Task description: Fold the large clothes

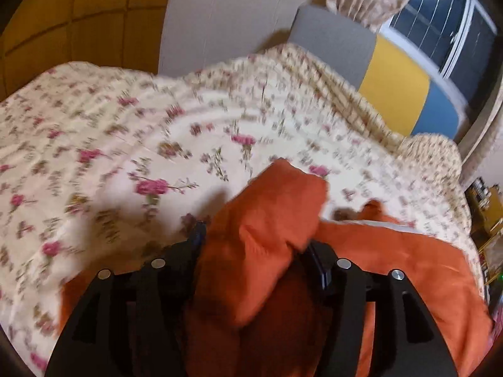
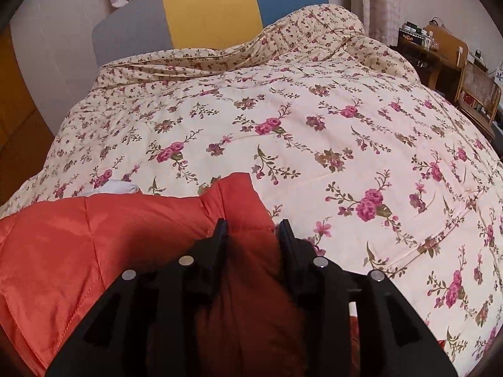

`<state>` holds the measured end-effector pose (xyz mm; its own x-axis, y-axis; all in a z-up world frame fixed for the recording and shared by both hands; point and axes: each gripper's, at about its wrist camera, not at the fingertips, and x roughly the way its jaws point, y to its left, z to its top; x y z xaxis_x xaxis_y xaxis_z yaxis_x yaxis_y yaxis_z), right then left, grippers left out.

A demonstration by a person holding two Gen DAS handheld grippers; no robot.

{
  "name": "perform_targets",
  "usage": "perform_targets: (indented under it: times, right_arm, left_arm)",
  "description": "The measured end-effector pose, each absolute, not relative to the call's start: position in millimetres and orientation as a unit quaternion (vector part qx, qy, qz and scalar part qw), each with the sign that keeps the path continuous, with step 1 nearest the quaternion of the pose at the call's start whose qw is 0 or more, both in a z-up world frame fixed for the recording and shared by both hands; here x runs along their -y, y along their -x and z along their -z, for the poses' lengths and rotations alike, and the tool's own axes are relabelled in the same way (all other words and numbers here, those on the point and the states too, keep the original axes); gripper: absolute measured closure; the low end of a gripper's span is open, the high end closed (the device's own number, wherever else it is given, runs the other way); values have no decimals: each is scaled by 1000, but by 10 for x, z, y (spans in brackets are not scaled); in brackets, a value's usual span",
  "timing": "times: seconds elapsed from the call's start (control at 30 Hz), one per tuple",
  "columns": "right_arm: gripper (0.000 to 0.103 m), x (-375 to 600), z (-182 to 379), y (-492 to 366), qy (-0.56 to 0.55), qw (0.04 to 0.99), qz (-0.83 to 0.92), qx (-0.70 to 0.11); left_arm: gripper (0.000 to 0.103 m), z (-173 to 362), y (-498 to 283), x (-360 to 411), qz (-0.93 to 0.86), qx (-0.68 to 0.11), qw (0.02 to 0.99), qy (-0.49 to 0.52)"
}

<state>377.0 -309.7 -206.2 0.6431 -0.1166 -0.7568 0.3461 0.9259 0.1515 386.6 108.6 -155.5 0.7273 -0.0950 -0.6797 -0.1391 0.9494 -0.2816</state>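
Both grippers were clamped on the orange quilted padded garment [image 2: 103, 235], which lay at the near edge of the bed on the cream floral-print quilted bedspread [image 2: 314, 144]. Left gripper [image 1: 254, 242]: black fingers pinching a bunched fold that stuck up between them; view motion-blurred. Right gripper [image 2: 253, 223]: fingers closed on a raised corner of the garment, the rest spreading left and near. Grey, yellow and blue panelled headboard [image 2: 207, 12] sat at the far end; wooden chair with cane back [image 2: 478, 94] far right.

Orange quilted garment [image 2: 103, 238] bunched, lying on floral bedspread [image 2: 314, 144].
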Motion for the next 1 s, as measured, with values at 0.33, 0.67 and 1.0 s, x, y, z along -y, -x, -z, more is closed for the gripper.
perform_targets:
  times: [0.33,0.67,1.0]
  right_arm:
    - [55,3081,2045,-3738,-134,895,148,-399]
    - [53,3104,2050,-3727,-140,895,148,-397]
    - [51,2926,1647,-3351,-128,934,106,-316]
  left_arm:
    - [33,974,-3138,-294,46,-264,959,92]
    - [29,1648,-3710,-81,61,-343,935,66]
    - [29,1711,-3736,-99,62,-347,933,69]
